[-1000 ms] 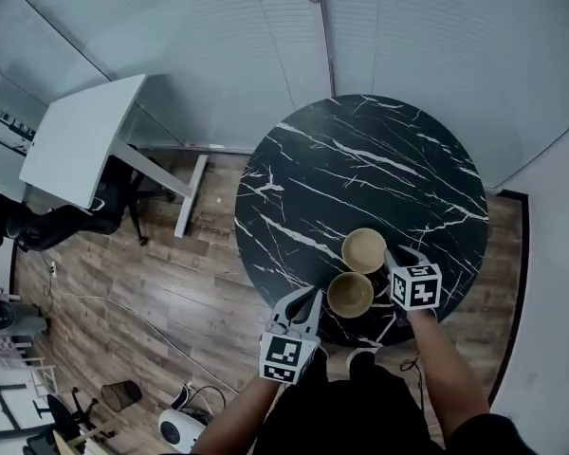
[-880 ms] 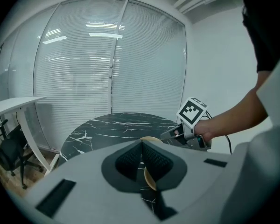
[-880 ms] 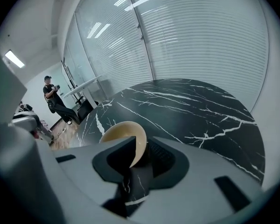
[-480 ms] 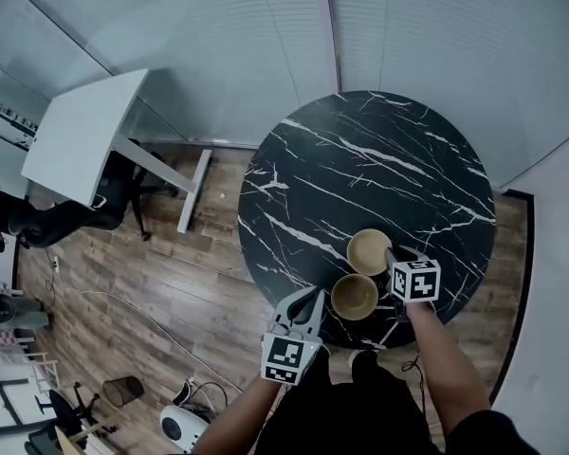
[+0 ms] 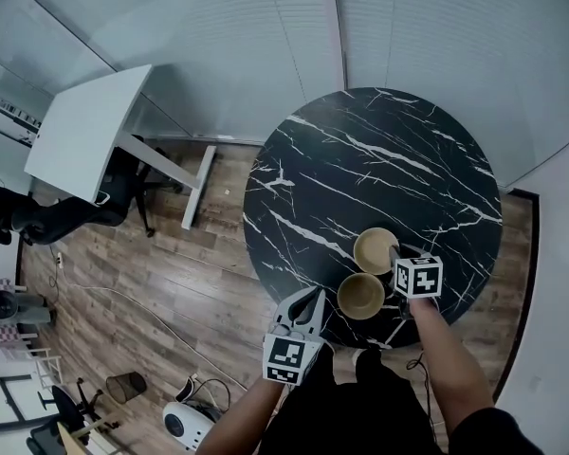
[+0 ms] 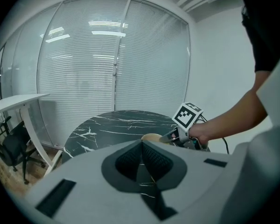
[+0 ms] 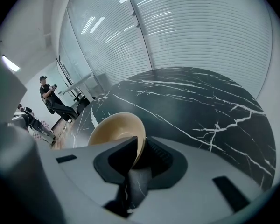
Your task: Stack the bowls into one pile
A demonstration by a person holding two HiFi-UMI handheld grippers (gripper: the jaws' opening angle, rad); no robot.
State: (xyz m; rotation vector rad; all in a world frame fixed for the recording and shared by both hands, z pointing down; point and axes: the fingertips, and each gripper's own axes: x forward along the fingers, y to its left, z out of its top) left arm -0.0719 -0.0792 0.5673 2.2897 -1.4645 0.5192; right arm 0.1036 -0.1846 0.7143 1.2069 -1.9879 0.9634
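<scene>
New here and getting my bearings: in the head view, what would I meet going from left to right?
white desk → left gripper → nearer bowl → right gripper, whose jaws have just been closing on the rim of the farther bowl; that bowl overlaps both neighbours, so it is left unranked.

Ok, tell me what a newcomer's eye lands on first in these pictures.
The round black marble table with white veins fills the middle of the head view. Near its close edge sit two tan bowls, the near bowl and the far bowl. The right gripper has just been closing its jaws on the far bowl's rim, which stands between them.
</scene>
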